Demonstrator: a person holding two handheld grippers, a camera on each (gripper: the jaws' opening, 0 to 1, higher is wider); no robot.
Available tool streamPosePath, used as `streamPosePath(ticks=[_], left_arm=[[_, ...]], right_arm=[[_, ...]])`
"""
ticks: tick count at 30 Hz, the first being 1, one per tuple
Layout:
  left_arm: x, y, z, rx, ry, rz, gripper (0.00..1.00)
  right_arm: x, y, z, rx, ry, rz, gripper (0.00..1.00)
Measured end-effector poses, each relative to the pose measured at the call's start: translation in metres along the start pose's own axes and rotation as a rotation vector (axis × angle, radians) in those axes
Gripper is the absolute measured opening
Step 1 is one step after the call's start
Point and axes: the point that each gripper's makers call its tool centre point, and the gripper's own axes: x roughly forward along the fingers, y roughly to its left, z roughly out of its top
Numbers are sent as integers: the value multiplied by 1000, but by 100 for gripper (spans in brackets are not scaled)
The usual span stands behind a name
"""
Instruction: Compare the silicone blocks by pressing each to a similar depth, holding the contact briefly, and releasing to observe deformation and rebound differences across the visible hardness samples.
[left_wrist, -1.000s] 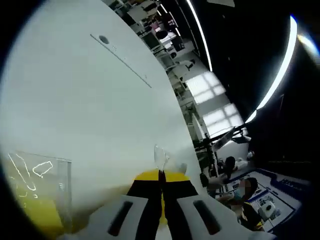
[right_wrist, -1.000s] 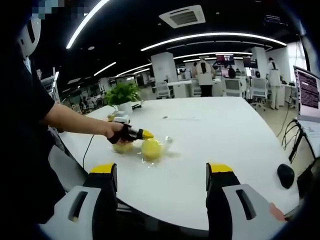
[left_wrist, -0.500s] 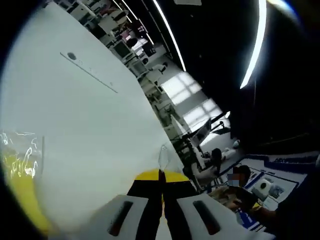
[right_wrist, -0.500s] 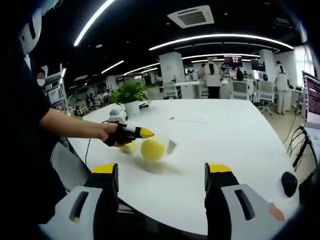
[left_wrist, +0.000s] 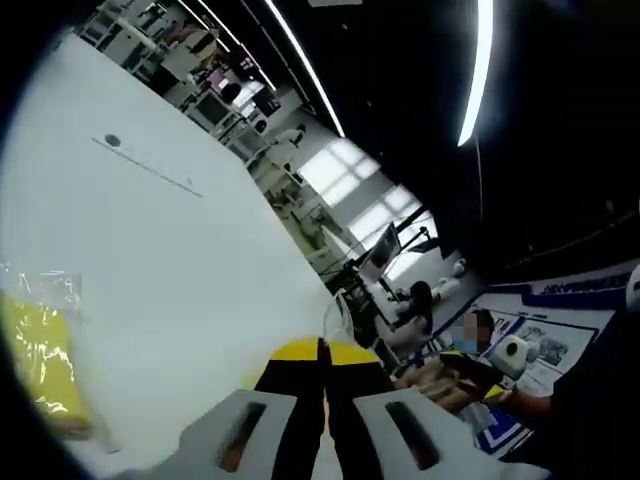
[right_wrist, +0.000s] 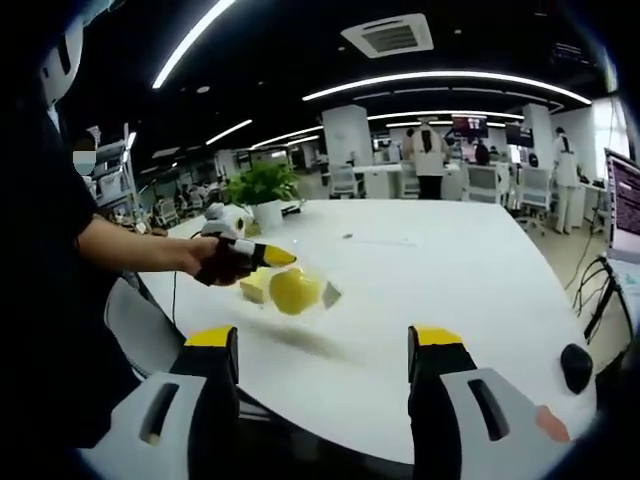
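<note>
The left gripper (right_wrist: 268, 256) has its yellow-tipped jaws squeezed together on a clear, shiny bag (right_wrist: 318, 291). A round yellow block (right_wrist: 293, 290) sits inside, lifted off the smooth white table (right_wrist: 440, 270). A bare arm (right_wrist: 135, 245) reaches out level to hold it. Another yellow block (left_wrist: 40, 355) in crinkly plastic lies on the table. The right gripper (right_wrist: 322, 345) is spread wide, holding nothing.

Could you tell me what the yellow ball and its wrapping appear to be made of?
The yellow ball looks like matte silicone or soft rubber, smooth with no sharp highlights. Its wrapping seems to be thin clear plastic film: see-through, creased, glinting at the edges. The left gripper lifts it above the white table.
</note>
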Motion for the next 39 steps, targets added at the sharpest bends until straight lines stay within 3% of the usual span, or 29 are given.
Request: streamPosePath(ticks=[5, 15, 21, 32, 39], left_arm=[[-15, -16, 19, 65, -22, -17, 0], [-60, -60, 89, 171, -117, -38, 0], [-83, -81, 120, 211, -158, -49, 0], [-106, -106, 149, 273, -179, -56, 0], [-106, -140, 165, 266, -204, -141, 0]], right_arm=[[3, 4, 0, -9, 6, 21, 62], [28, 20, 8, -21, 0, 94, 61], [43, 32, 10, -24, 2, 138, 61], [59, 49, 17, -46, 7, 191, 60], [66, 58, 25, -78, 14, 224, 59]])
